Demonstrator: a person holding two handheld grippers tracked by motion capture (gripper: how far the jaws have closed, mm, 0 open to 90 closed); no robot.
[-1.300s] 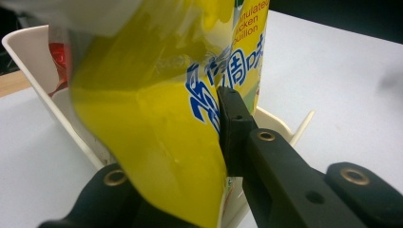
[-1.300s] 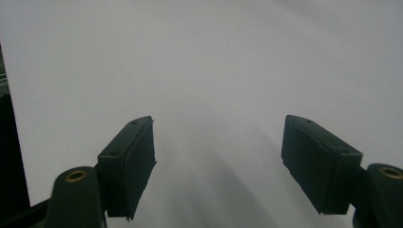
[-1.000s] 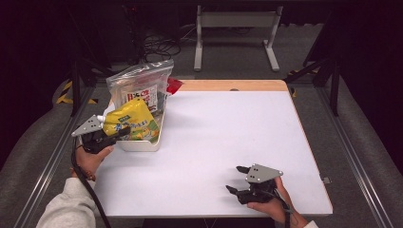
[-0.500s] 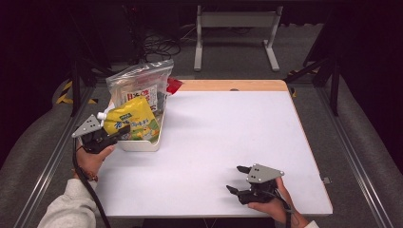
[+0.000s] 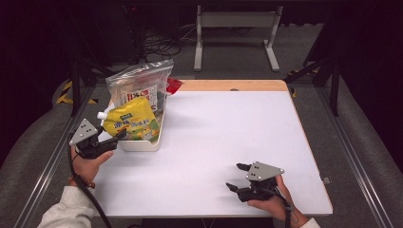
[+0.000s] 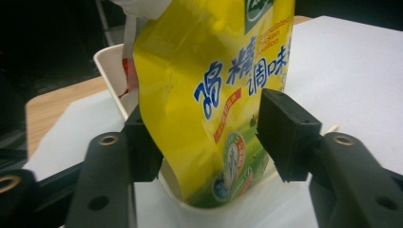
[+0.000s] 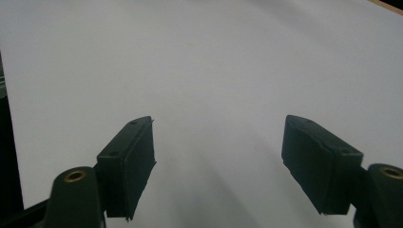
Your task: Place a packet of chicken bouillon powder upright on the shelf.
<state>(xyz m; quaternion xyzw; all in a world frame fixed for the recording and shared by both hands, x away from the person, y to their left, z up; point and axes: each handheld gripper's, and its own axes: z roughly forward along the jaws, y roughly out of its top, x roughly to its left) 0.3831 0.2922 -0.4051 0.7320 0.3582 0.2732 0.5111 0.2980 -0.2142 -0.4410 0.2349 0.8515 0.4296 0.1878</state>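
Left gripper (image 5: 115, 137), jaws just opened, straddles the upright yellow spouted pouch (image 6: 223, 95) in the white tray (image 5: 142, 142), pads clear.

The yellow pouch (image 6: 214, 104) is cut off by the left gripper view's top edge, its base hidden in the white bin (image 6: 111, 66).

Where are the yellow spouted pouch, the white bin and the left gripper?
yellow spouted pouch (image 5: 132, 122): high view, middle of its printed front.
white bin (image 5: 140, 145): high view, near wall below the pouch.
left gripper (image 5: 119, 137): high view, midway between its fingertips, by the pouch's lower edge.
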